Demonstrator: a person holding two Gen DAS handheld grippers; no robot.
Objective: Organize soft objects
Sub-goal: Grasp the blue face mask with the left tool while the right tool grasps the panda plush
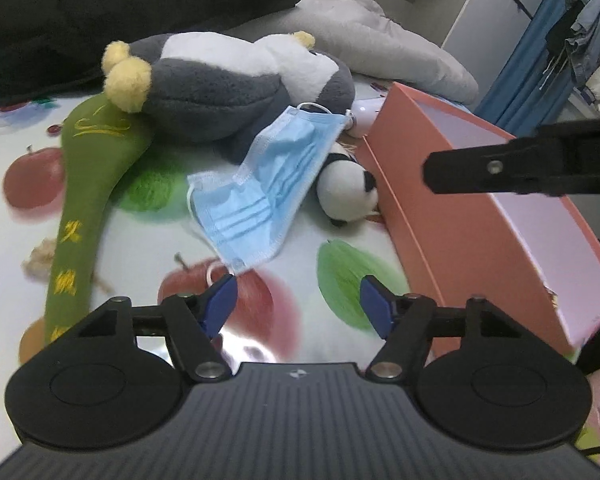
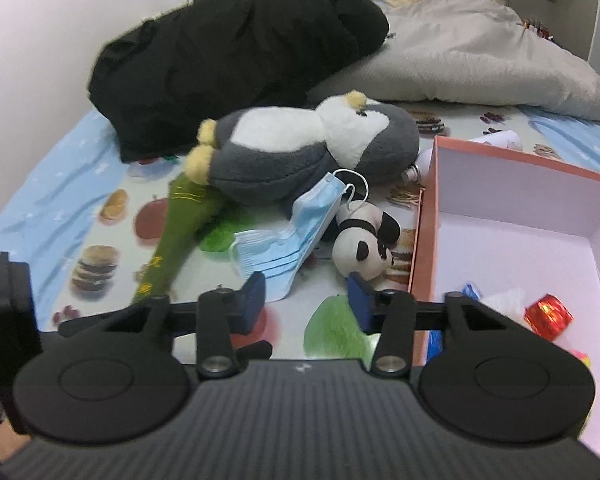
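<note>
Both grippers, left (image 1: 298,302) & right (image 2: 306,300), fingers wide apart, empty; mask (image 1: 262,196) slants up-right toward penguin plush (image 1: 220,92).

You are looking at two evenly lit indoor fisheye views, moderately bright with soft, faint shadows under the plush penguin (image 1: 220,92) and blue face mask (image 1: 260,184). Both pictures are slightly soft and grainy, and straight lines bow toward the dark, rounded corners. A pale sheen glares off the fruit-print sheet (image 1: 260,344) between the left gripper's blue fingers (image 1: 220,304).
</note>
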